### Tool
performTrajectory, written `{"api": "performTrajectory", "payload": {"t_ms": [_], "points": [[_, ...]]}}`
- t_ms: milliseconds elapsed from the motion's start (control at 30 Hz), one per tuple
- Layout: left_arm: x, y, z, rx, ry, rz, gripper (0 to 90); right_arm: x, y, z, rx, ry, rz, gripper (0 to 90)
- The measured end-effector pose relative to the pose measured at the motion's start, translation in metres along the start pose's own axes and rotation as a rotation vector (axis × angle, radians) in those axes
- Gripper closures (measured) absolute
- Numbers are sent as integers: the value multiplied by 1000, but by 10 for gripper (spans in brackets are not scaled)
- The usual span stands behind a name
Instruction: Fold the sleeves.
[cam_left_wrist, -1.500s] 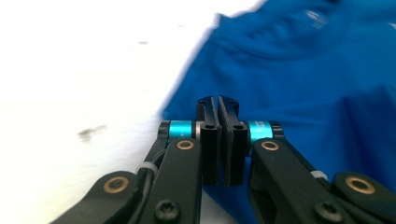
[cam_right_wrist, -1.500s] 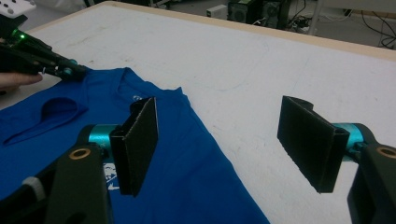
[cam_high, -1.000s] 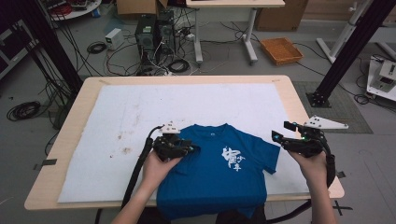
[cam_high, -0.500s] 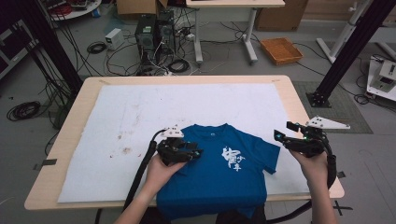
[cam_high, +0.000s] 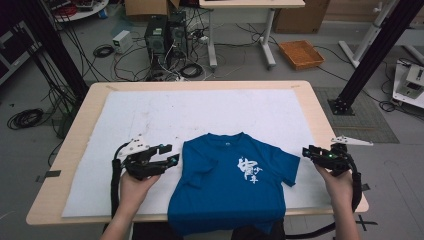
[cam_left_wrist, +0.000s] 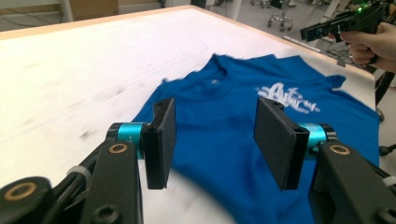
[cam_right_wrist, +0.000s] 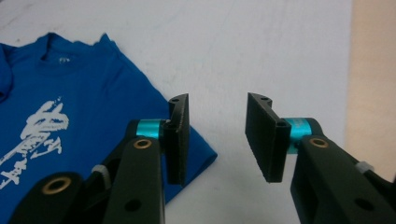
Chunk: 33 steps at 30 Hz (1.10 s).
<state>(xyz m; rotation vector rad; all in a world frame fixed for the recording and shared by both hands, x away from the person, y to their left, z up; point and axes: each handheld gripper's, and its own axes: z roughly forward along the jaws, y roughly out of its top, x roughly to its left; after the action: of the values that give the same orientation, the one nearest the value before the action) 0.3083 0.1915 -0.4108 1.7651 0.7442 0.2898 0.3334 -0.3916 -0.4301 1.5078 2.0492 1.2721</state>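
Blue T-shirt (cam_high: 230, 185) lies face up on the white mat (cam_high: 200, 112), collar away from the person, hem hanging over the table's near edge, white print on the chest. It sits between the two tools. Left gripper (cam_high: 167, 155) is just beside the shirt's folded-in sleeve (cam_high: 192, 172), off the cloth's edge; its jaws have just been opening and stand apart w/ nothing between them. In the left gripper view the pads (cam_left_wrist: 161, 135) frame the shirt body ahead and below, no fabric pinched. Right gripper (cam_high: 309, 151) is just outside the spread sleeve (cam_high: 290, 167); its jaws have just been closing but a clear gap remains, mat visible through it. In the right gripper view the sleeve hem corner (cam_right_wrist: 205, 156) lies just behind the left-hand pad, not gripped. Handling, as a judgement: light, limp knit, no stiffness, so it'll drape and drag rather than slide as one piece; prob. clings a bit to the mat. Not fragile, not slippery for rubber pads. Best hold looks like a hem or seam, e.g. sleeve cuff or shoulder seam, where cloth is doubled. Pinch one layer low and flat; a mid-panel grab would bunch it.
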Motion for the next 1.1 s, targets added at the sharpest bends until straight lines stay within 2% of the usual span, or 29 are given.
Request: {"api": "performTrajectory", "payload": {"t_ms": [33,100,267,300,367,467,500,600,733,767,800,833,867,900,933,967,1000,1033,1100], "points": [[7,-7,-12,-8,-16,-23,490,-2,-2,5,23,11,20,637],[13,-12,-20,-23,-32,-41,490,-3,-3,12,56,45,32,660],[21,-16,-28,-31,-29,-58,490,-4,-2,19,105,43,53,660],[22,-17,-28,-29,-29,-63,490,-5,-3,22,123,25,56,667],[22,-18,-27,-23,-34,-61,490,-6,-4,23,136,20,67,671],[22,-18,-24,-11,-39,-59,490,-7,-4,23,133,20,67,687],[21,-19,-22,-3,-43,-58,490,-6,-5,23,136,13,55,775],[19,-18,-19,1,-49,-55,490,-1,-5,25,148,34,19,885],[18,-18,-18,2,-56,-53,490,3,-3,22,131,66,21,896],[18,-18,-18,1,-55,-53,490,10,2,17,104,100,21,898],[18,-18,-18,1,-56,-53,490,10,2,17,104,100,21,898],[19,-18,-17,0,-56,-54,490,15,6,14,91,116,27,898],[19,-18,-17,-1,-57,-58,490,28,14,9,66,142,9,898],[19,-18,-16,-2,-61,-62,490,38,18,8,65,151,-8,898],[19,-18,-16,-2,-61,-62,490,38,18,8,65,151,-8,898],[19,-18,-15,-2,-68,-69,490,60,26,10,76,159,-54,898],[19,-18,-15,-2,-68,-69,490,60,26,10,76,159,-54,898],[19,-17,-13,1,-72,-64,490,84,31,14,86,167,-99,897],[19,-17,-11,3,-77,-62,490,109,34,21,95,167,-140,897]]}}
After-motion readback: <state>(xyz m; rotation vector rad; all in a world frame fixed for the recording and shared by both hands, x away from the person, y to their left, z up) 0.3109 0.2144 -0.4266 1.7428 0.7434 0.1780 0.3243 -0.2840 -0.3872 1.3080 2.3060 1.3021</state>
